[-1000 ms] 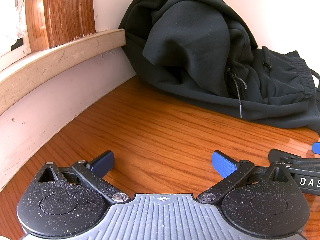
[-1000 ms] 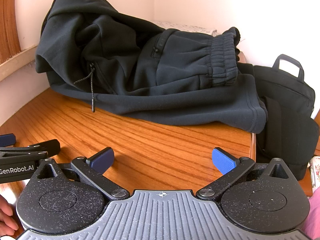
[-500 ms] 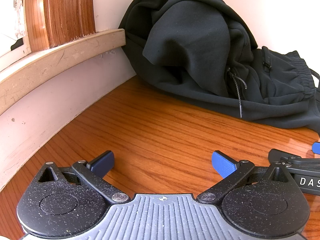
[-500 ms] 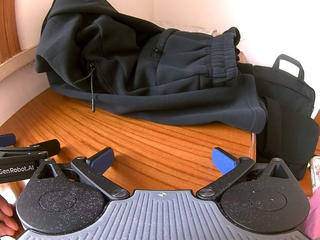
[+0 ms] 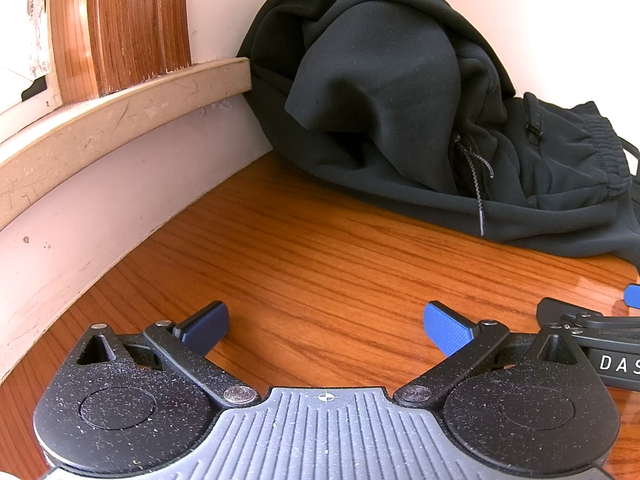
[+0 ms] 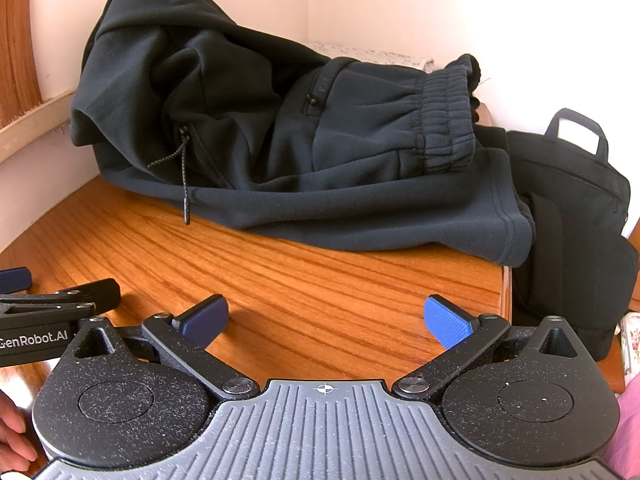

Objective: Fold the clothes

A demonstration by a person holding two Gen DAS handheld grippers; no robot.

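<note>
With the left gripper (image 5: pixel 326 322) and right gripper (image 6: pixel 326 316) both spread wide and empty over the wooden table (image 6: pixel 304 280), best pinch the elastic waistband (image 6: pixel 446 116) first, since the dark trousers (image 6: pixel 280 140) lie heaped against the table's far wall, long axis running left to right, waistband rightward.

Both wrist views low over table (image 5: pixel 320 248), side by side, facing corner; share clothes heap (image 6: pixel 280 140).

Your left hand-held gripper (image 5: pixel 326 322) sits low, jaws spread wide, gripping nothing. Your right hand-held gripper (image 6: pixel 326 318) matches it, alongside at 3 o'clock. Your fingers (image 6: pixel 14 436) show at 8 o'clock.
</note>
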